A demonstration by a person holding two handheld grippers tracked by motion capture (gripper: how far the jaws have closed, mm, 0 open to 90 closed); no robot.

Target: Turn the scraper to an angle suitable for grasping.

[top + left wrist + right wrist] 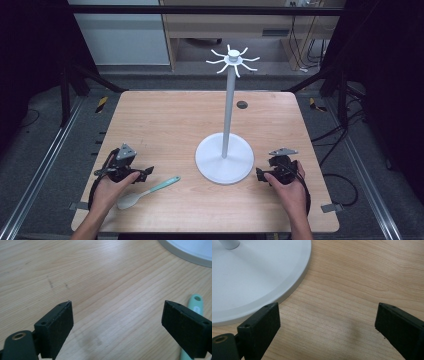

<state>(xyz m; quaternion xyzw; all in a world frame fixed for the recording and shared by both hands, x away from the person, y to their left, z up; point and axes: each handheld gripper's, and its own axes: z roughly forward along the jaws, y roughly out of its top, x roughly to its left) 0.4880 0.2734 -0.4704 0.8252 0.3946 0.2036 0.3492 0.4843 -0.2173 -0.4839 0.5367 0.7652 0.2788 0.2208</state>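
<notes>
Wooden table. The left gripper rests near its left edge, jaws wide apart and holding nothing. Just beside it lies the mint spoon. Next stands the white hook stand. The right gripper rests beside its base, jaws apart, empty.

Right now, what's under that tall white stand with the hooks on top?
The white stand sits on the bare wooden table. Its round base hides whatever lies beneath. The spoon lies beside it, apart.

A: What marks the left gripper?
B: Black body, grey three-cornered plate, black cable.
A: And the right gripper?
B: The same; flat black jaws with small screw holes, bare forearms.
</notes>
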